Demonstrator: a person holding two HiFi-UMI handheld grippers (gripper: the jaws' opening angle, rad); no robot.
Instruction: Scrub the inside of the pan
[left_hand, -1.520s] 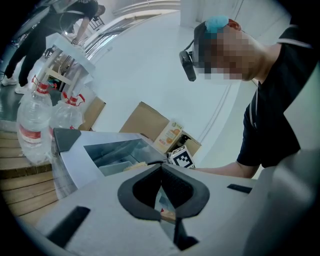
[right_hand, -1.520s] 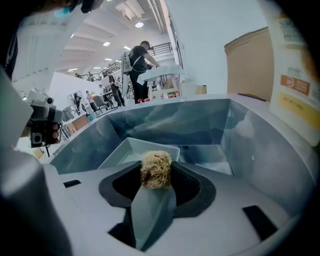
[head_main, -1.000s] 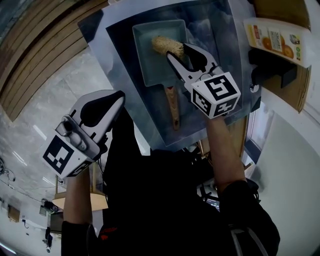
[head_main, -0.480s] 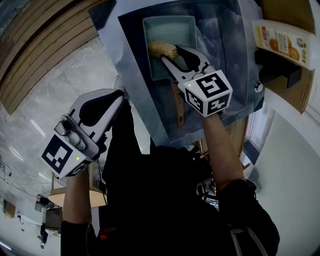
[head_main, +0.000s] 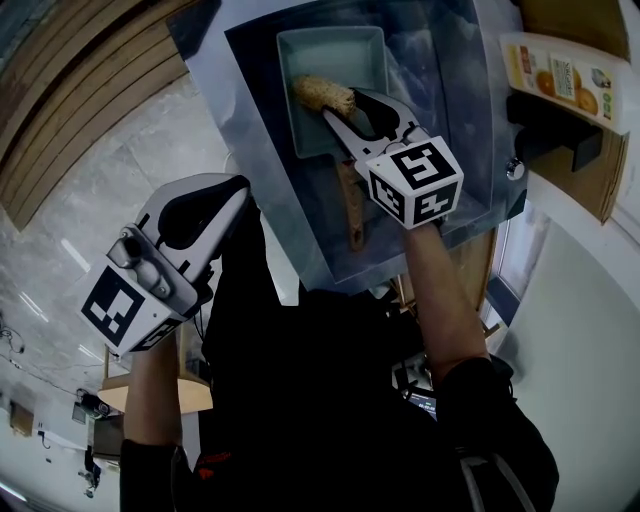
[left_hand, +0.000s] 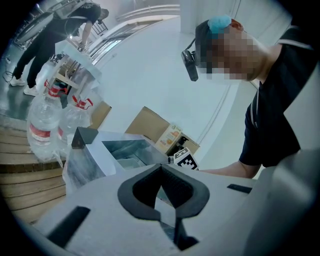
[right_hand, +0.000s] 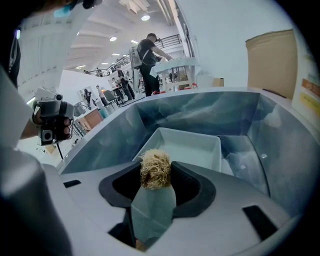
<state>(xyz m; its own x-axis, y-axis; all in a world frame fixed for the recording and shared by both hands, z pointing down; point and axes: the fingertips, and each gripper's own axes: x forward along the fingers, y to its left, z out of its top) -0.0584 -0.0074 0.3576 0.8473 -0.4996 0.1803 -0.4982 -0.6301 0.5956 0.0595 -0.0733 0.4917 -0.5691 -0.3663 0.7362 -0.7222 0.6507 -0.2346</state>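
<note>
A pale teal rectangular pan (head_main: 335, 55) with a wooden handle (head_main: 351, 212) lies in the steel sink (head_main: 455, 120). My right gripper (head_main: 345, 104) reaches over the pan's near end, shut on a tan fibrous scrubber (head_main: 322, 95) that rests against the pan's inside. The right gripper view shows the scrubber (right_hand: 155, 170) pinched between the jaws, with the pan (right_hand: 195, 147) just beyond. My left gripper (head_main: 236, 190) hangs outside the sink to the left, shut and holding nothing. In its own view the left gripper (left_hand: 160, 169) has its jaw tips meeting.
A juice carton (head_main: 556, 75) stands on a cardboard box right of the sink, above a black holder (head_main: 548, 135). Wrapped water bottles (left_hand: 46, 120) sit beyond the sink's far corner. Wooden slats (head_main: 80, 100) run along the left. People stand in the background.
The right gripper has slid the scrubber a little leftward inside the pan. The left gripper has stayed where it was.
</note>
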